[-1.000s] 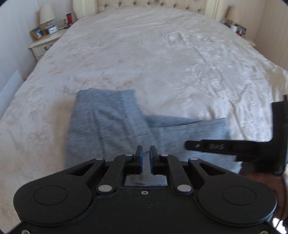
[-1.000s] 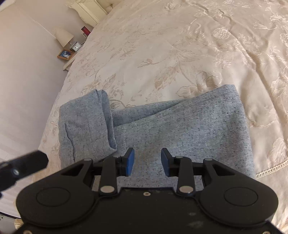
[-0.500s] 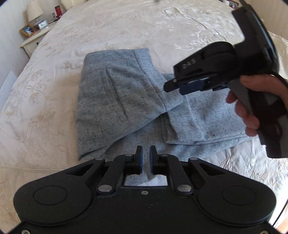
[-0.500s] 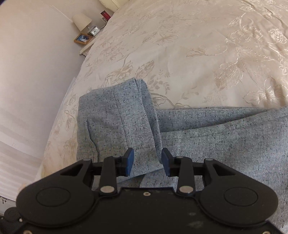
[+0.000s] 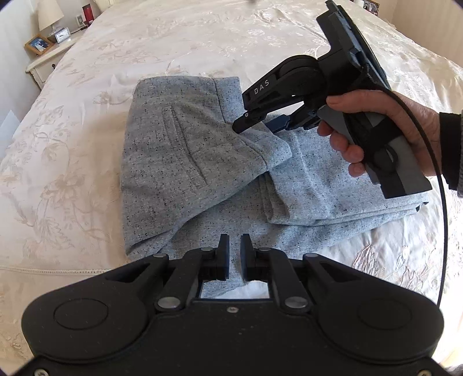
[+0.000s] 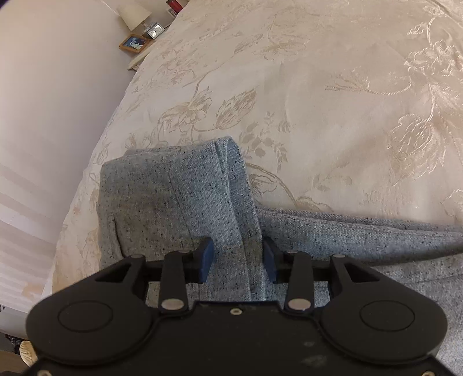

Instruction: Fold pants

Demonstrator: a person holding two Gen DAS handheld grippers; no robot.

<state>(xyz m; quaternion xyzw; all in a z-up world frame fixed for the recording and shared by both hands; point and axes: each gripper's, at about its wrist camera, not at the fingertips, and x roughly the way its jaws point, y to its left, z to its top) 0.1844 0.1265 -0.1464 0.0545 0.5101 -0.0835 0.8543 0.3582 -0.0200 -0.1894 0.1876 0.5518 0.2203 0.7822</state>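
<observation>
Pants (image 5: 202,162), grey and dark-speckled, lie folded on the cream floral bedspread (image 5: 86,144) of the bed, a flap turned over the legs and a welt pocket facing up. The left tool (image 5: 234,248) hovers at their near edge, its jaws nearly pressed together with nothing between them. The right tool (image 6: 238,260), gripped by a hand (image 5: 385,133), sits low over the flap's folded edge, jaws opening and straddling that edge without pinching it. A nightstand (image 5: 46,62) with lamp (image 5: 49,13), clock and framed photo stands beside the bed.
</observation>
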